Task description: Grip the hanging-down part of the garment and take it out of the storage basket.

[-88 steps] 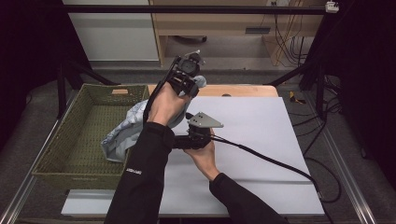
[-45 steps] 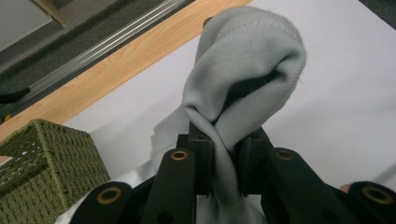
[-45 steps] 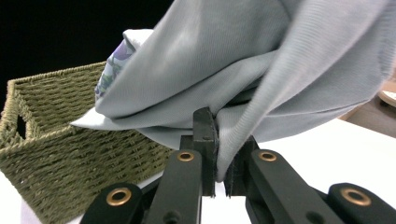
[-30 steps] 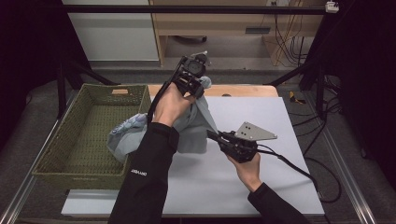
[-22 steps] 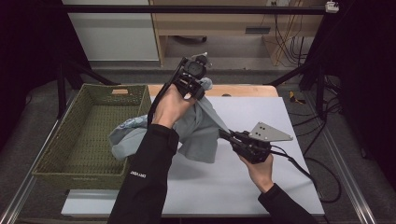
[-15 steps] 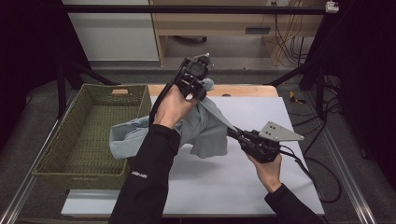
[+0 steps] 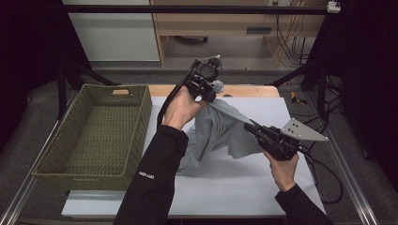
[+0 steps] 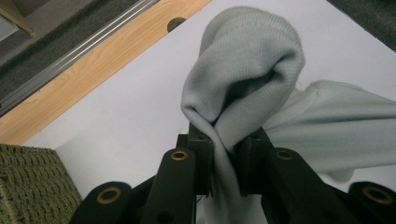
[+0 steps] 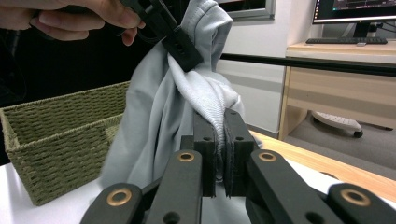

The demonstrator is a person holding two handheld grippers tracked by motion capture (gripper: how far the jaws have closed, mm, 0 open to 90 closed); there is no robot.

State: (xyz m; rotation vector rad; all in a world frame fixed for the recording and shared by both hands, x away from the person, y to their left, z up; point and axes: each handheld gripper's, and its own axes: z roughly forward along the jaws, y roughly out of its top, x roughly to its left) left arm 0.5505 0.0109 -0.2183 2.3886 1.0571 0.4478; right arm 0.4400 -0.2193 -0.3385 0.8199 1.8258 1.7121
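White worktop (image 7: pixel 263 197) fills the frame's middle, a basket (image 7: pixel 94 136) at its left. We see our left gripper (image 7: pixel 206 89), upper centre, clamped on the grey cloth (image 7: pixel 220 131); our right gripper (image 7: pixel 253 127), right of centre, pinches its edge, cloth hanging between.

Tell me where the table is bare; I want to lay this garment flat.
The white sheet is bare along its near edge, below the grey garment, and at the far right corner beyond the right hand-held gripper. The wicker basket is empty. The middle is crowded by cloth and both hands.
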